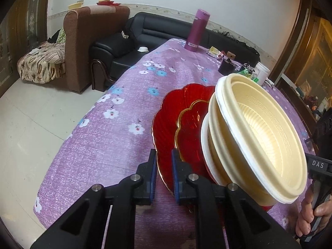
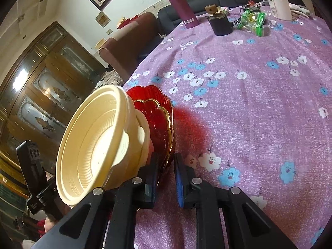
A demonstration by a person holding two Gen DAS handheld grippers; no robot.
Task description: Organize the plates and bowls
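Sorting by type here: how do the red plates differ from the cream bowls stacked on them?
The red plates are translucent, flat and scallop-edged with gold trim; the cream bowls are opaque, deep and round-rimmed. The plates sit underneath, the bowls nested on top. Both stacks are tilted together.

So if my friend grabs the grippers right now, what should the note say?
Left gripper: shut on the red plates' rim.
Right gripper: shut on the opposite rim.
Stack: cream bowls nested on two red plates, held tilted above the purple cloth.
Done: plates and bowls stacked together.
Left: probably carry the stack level and set it down gently; the bowls might slide off.
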